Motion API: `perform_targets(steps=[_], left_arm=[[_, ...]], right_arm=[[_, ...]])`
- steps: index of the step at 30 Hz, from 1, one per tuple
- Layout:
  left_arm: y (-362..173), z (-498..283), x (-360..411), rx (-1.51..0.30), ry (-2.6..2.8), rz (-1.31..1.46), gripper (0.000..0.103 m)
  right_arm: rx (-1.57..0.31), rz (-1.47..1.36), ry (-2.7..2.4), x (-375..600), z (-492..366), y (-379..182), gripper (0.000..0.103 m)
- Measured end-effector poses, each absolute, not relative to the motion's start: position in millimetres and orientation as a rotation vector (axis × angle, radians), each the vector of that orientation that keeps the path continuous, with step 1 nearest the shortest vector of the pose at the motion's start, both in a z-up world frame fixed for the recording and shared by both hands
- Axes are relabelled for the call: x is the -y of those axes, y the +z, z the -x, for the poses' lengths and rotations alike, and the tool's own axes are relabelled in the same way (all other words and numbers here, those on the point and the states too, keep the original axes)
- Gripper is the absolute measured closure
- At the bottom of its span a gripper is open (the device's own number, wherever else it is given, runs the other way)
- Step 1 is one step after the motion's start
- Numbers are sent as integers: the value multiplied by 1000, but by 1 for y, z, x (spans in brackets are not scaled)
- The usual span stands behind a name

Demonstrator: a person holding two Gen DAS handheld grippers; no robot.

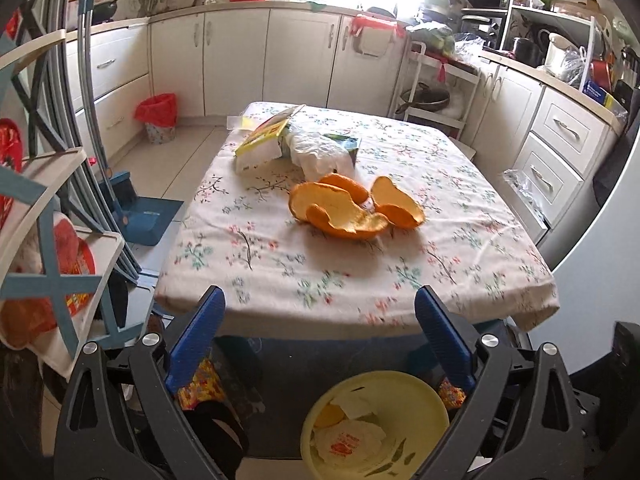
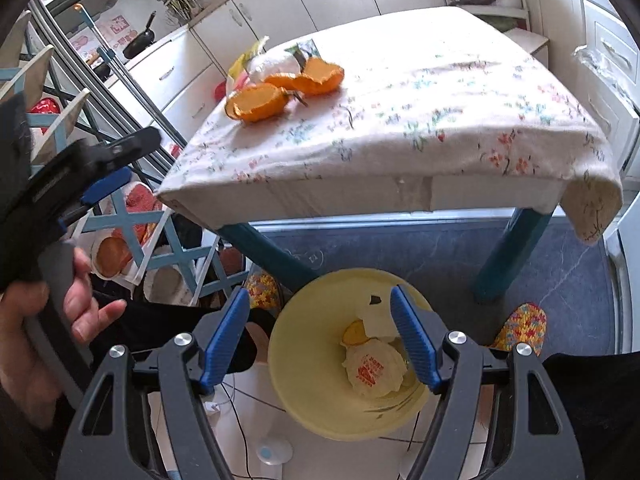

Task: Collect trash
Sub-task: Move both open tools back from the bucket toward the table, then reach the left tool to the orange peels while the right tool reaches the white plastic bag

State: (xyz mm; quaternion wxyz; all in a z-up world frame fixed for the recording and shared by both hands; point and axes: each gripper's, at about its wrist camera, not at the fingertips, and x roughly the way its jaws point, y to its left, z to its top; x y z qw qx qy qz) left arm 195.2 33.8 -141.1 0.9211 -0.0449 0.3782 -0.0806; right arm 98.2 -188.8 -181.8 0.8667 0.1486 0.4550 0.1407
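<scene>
Grippers both stand open and empty: the right gripper (image 2: 320, 340) hangs over the yellow bin (image 2: 304, 400) on the floor, already holding wrappers; the left gripper (image 1: 320, 336), jaws widening, faces the table's (image 1: 280, 304) near edge. Next, probably, reach mid-table for the orange peels (image 1: 352, 208), then the far-end packaging (image 1: 296, 144).

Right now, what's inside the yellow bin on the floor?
The yellow bin holds a crumpled paper wrapper with red print, a bit of orange peel and more pale paper. Whatever lies beneath them is covered.
</scene>
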Motion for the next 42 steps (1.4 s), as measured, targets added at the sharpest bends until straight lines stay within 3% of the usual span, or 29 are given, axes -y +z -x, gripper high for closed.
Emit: perform_targets(steps=[23, 33, 42], left_arm=[[-162, -311, -28, -907, -200, 149, 10], [-176, -340, -27, -933, -202, 151, 11], [-176, -332, -37, -934, -207, 204, 10]], right_arm=[[-828, -376, 327, 192, -142, -142, 31], [-686, -151, 372, 168, -245, -80, 27], [-727, 2, 453, 117, -346, -101, 27]])
